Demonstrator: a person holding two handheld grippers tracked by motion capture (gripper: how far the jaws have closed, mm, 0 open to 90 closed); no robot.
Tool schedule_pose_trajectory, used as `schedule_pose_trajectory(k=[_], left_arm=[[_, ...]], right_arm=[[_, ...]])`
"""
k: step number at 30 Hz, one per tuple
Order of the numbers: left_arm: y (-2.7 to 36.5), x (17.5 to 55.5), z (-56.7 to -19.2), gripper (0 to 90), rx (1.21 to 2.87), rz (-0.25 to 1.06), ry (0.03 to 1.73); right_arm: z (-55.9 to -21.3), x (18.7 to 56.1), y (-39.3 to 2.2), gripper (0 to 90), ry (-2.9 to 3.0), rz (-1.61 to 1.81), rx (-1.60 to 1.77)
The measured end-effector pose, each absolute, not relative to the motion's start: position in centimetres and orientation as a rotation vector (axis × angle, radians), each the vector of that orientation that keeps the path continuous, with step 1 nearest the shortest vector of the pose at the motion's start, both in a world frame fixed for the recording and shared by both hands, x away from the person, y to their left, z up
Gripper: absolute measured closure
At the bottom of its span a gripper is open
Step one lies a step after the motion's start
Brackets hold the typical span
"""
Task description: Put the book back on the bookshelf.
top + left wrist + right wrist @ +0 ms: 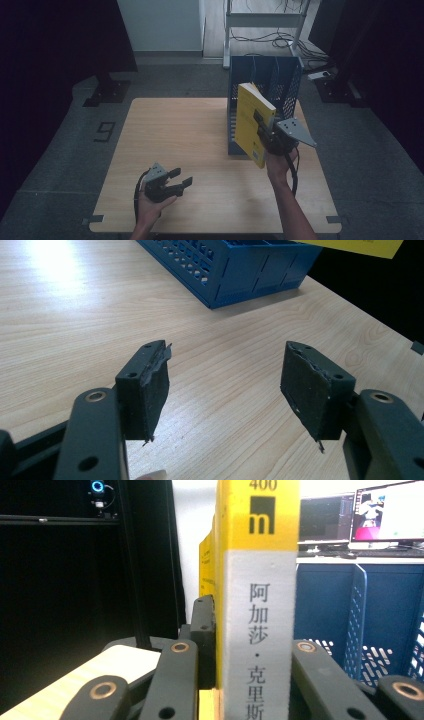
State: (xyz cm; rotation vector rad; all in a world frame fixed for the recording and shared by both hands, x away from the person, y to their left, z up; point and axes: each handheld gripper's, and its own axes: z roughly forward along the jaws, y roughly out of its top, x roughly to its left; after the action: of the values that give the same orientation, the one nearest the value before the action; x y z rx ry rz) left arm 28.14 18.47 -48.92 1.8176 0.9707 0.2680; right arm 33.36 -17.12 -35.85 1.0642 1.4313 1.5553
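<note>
Paperback book (pixel 252 122) in yellow, with a white-grey band down its spine printed in black characters, is clamped by the right gripper (pixel 272 137), whose black jaws press flat against both covers in the right gripper view. Held up off the worktop (pixel 190 150), the book tilts slightly and stands just in front of the blue plastic file rack (pixel 280 80), a boxy holder with perforated, grid-like walls and upright dividers. A grey three-cornered plate sits on top of that gripper, and a dark cable trails down along the forearm.

Pale wood-grain laminate, smooth and matte, covers the rectangular worktop. The left gripper (pixel 180 181) rests low near the front left of it, released, its jaws spread well apart with nothing between them. In the left gripper view its pads (pixel 152 390) are black, rubbery rectangular blocks with frayed, peeling edges, bolted to matte arms with brass-coloured rivets.
</note>
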Motion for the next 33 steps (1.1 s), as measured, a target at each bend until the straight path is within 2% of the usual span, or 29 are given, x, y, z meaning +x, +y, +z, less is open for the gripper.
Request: schedule_pose_trajectory(k=[33], left_arm=[[18.8,28.2,-48.8,35.7,1.81,0.262,0.972]], right_arm=[[-35.7,35.7,-16.9,74.4,1.415,1.509,1.116]])
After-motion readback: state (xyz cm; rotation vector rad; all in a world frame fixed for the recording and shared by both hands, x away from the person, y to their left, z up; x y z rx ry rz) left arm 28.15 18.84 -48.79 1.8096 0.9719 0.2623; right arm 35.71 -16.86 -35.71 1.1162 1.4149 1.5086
